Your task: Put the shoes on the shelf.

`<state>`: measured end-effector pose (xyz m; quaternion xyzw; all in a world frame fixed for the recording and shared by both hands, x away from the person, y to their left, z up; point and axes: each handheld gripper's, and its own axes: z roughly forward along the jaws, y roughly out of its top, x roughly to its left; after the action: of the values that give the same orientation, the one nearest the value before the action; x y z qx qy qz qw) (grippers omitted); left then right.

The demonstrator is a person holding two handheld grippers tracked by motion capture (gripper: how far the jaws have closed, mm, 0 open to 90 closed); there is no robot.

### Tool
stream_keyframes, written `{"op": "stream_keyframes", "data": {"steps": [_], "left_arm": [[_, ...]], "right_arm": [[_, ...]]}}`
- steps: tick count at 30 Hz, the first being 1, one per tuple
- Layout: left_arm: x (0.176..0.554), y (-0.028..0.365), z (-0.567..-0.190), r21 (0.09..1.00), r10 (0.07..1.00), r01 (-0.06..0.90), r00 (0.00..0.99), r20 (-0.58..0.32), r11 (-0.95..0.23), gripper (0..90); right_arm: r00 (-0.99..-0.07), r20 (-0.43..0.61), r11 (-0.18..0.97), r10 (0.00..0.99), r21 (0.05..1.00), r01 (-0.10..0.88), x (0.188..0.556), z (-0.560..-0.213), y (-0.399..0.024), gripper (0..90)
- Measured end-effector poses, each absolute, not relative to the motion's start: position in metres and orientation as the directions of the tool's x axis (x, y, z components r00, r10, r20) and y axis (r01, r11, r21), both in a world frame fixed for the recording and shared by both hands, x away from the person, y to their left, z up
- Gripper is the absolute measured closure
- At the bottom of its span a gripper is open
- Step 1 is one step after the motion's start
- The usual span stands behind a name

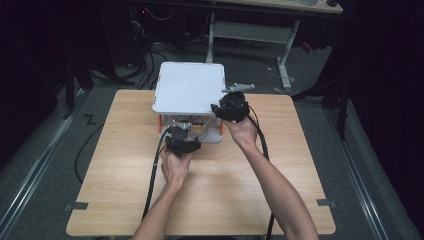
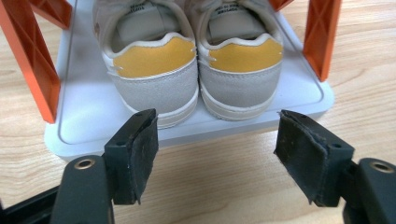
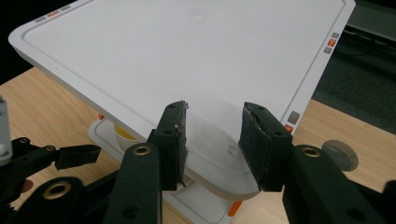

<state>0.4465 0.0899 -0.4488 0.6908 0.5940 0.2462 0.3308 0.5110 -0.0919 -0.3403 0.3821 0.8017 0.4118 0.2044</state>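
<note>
A small two-tier shoe rack with a white top shelf (image 1: 189, 87) and orange posts (image 2: 28, 60) stands at the far middle of the wooden table. On its lower shelf (image 2: 88, 107) sits a pair of beige shoes (image 2: 154, 70) with yellow heel tabs, heels toward me. My left gripper (image 1: 181, 131) hovers just in front of the heels; its jaws (image 2: 217, 154) are open, with nothing between them. My right gripper (image 1: 222, 107) is at the top shelf's near right corner. Its jaws stand open (image 3: 212, 144) over that corner of the top shelf (image 3: 187, 56), with the pads off it.
The wooden table (image 1: 225, 190) has bare room in front of and beside the rack. A small round grey disc (image 3: 340, 155) lies on the table right of the rack. Beyond the table are a desk frame (image 1: 250, 30) and floor cables.
</note>
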Motion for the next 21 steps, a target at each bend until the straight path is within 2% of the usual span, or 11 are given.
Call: {"op": "stream_keyframes", "data": {"steps": [6, 9, 17, 21], "left_arm": [[0.436, 0.097, -0.439, 0.780, 0.969, 0.619, 0.235, -0.073, -0.092, 33.4], [0.431, 0.100, -0.433, 0.793, 0.963, 0.595, 0.267, -0.043, -0.129, 34.7], [0.416, 0.110, -0.414, 0.824, 0.940, 0.558, 0.324, -0.104, -0.101, 35.7], [0.411, 0.112, -0.408, 0.837, 0.934, 0.537, 0.342, -0.104, -0.103, 36.0]], "right_arm": [[-0.622, 0.017, 0.332, 0.783, 0.834, 0.440, 0.506, -0.337, -0.102, 58.8], [-0.620, 0.030, 0.317, 0.784, 0.839, 0.442, 0.505, -0.335, -0.107, 58.8], [-0.611, 0.059, 0.274, 0.789, 0.857, 0.437, 0.495, -0.329, -0.131, 58.0], [-0.602, 0.050, 0.276, 0.797, 0.856, 0.437, 0.490, -0.327, -0.142, 58.3]]}}
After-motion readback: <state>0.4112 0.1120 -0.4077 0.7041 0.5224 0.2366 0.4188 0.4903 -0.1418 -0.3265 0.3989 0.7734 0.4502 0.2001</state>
